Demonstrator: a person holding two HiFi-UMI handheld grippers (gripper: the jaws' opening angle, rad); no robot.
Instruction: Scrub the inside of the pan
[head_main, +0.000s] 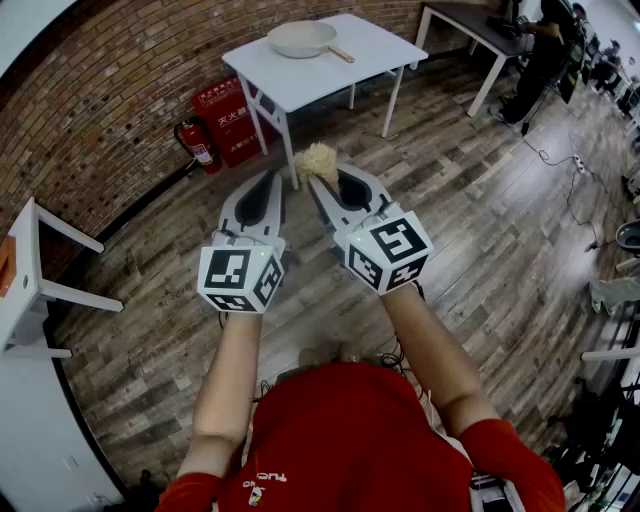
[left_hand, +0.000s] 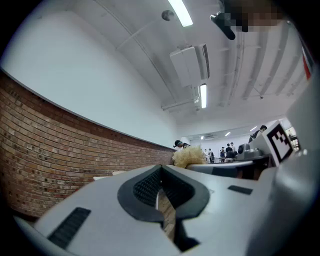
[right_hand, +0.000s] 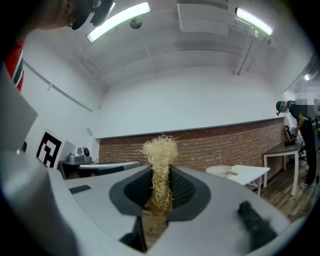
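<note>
**Scrubber in right jaws, pan well apart on the tabletop**

- Right gripper (right_hand: 161, 176): jaws closed on a straw-coloured fibrous scrubber (right_hand: 160, 155). The stem of the bundle is pinched between the dark ribbed pads and the frizzy head sticks out past the jaw tips.
- Left gripper (left_hand: 160, 170): jaws brought together, only a thin slit lower down, nothing held between the pads.
- Head view: both grippers are held side by side in the air above the wood-plank floor (head_main: 470, 230), with their tips angled toward each other. The scrubber head sits at the tip of the right jaws, just beside the tip of the left jaws. I cannot tell whether it touches the left one.
- Pan (head_main: 300, 38): pale, round, with a wooden handle pointing to the right in the head view. It stands upright on a white tabletop (head_main: 340, 70) against the brick wall (head_main: 110, 90), well apart from both grippers. The right gripper view shows the same pan on the same tabletop, far off to the right of the jaws.
- Red fire extinguisher (head_main: 197, 143) stands on the floor by the wall, left of the tabletop, next to a red box (head_main: 230, 118)
</note>
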